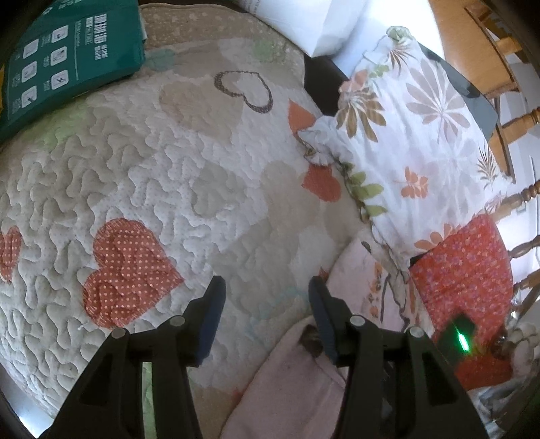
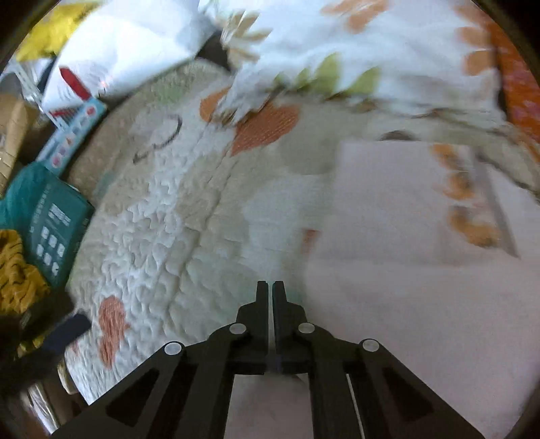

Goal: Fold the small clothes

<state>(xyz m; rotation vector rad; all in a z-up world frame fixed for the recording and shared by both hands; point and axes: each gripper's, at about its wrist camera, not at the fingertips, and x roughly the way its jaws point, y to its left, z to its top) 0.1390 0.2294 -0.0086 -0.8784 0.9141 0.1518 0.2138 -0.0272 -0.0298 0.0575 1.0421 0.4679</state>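
A pale pink garment (image 1: 287, 388) lies flat on a heart-patterned quilt (image 1: 168, 169). It sits at the lower right of the left wrist view, under the right finger of my left gripper (image 1: 266, 282). That gripper is open, with only quilt showing between its fingers. In the blurred right wrist view the pink garment (image 2: 388, 253) fills the right side, its left edge close to my right gripper (image 2: 270, 285). The right gripper's fingers are pressed together, and I see no cloth pinched at the tips. A white floral cloth (image 1: 422, 135) (image 2: 371, 50) lies beyond the pink one.
A red patterned cloth (image 1: 465, 270) lies right of the floral one. A green box (image 1: 67, 57) (image 2: 50, 216) rests on the quilt's far left edge, near a yellow striped cloth (image 2: 17, 270). White bags (image 1: 314, 23) lie at the back, and a wooden chair (image 1: 506, 67) stands at the right.
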